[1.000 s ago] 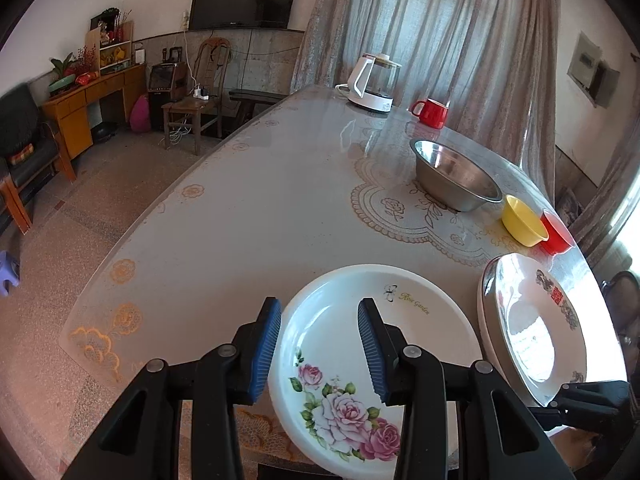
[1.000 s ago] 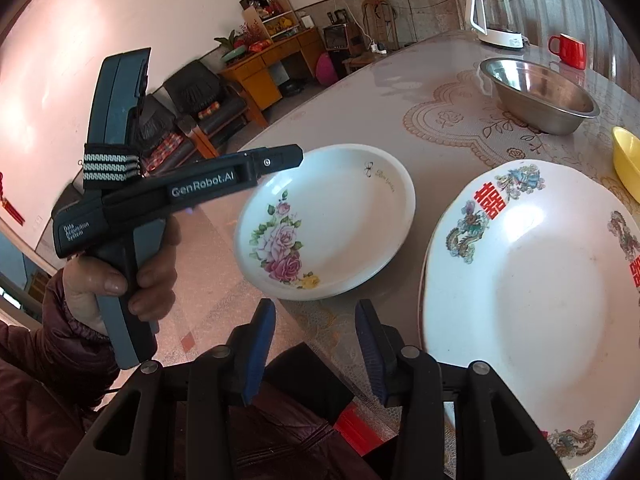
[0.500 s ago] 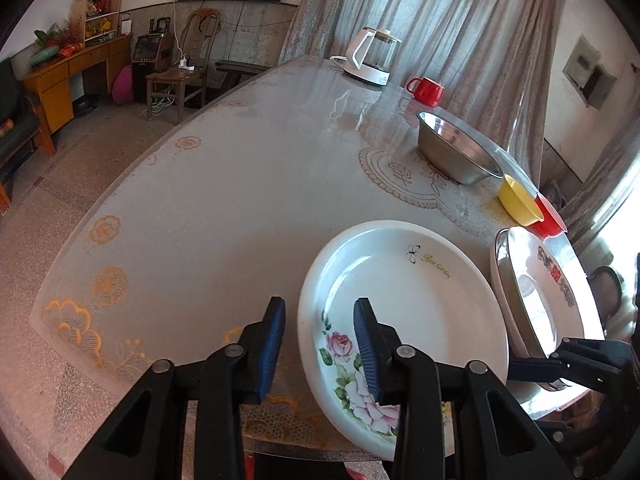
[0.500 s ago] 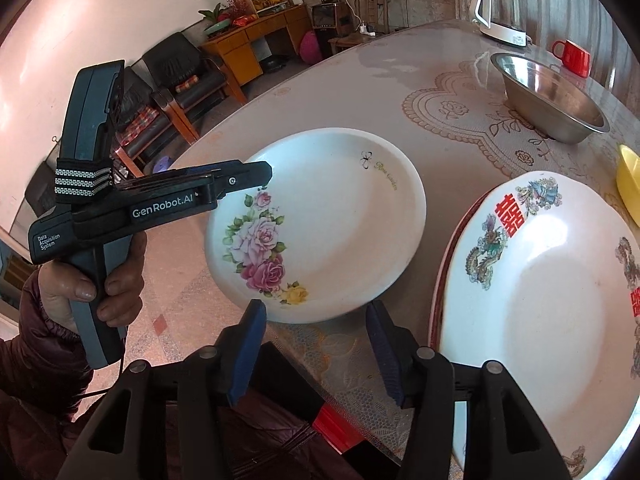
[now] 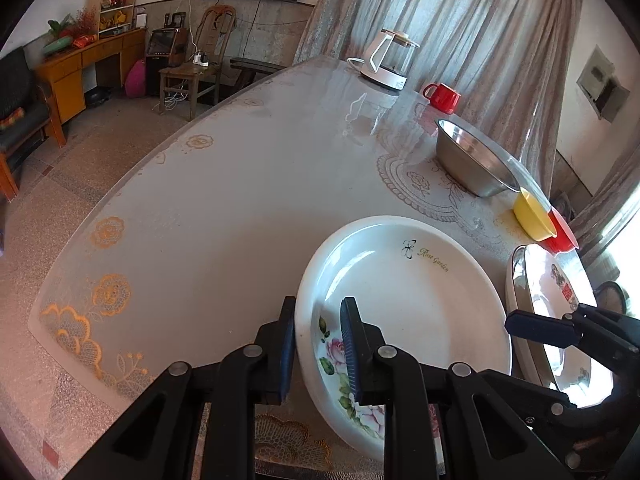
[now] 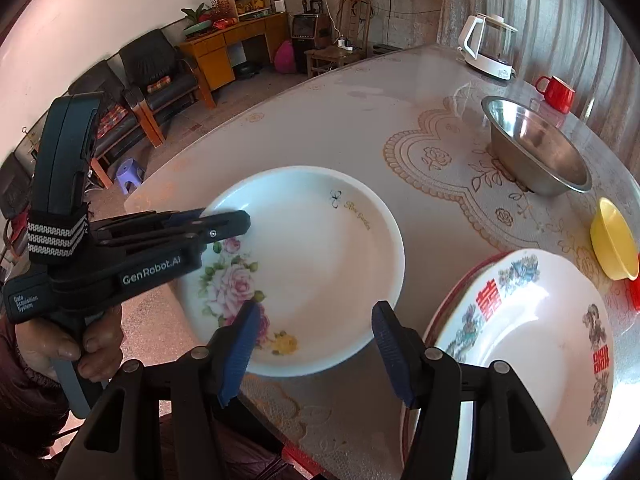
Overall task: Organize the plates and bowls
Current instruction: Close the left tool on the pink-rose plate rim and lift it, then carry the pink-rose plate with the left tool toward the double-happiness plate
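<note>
A white plate with pink roses (image 5: 400,300) (image 6: 320,256) lies at the table's near edge. My left gripper (image 5: 318,320) (image 6: 236,220) straddles its left rim, jaws closing, one pad outside the rim and one inside, both against it. A person's hand holds that gripper. To the right sits a stack of plates (image 6: 520,360) (image 5: 552,292) with red characters. My right gripper (image 6: 314,320) (image 5: 540,328) hovers over the rose plate's near rim, jaws opening, gripping nothing.
Farther back on the glass-topped table (image 5: 240,200) stand a steel bowl (image 6: 536,148), a yellow bowl (image 6: 612,240) beside a red bowl (image 5: 564,232), a red mug (image 6: 556,94) and a white kettle (image 6: 488,52). The floor drops away to the left of the table edge.
The left jaws have narrowed onto the rose plate's left rim. The right gripper has swung left from the stacked plates to the rose plate, and its jaws have widened.
</note>
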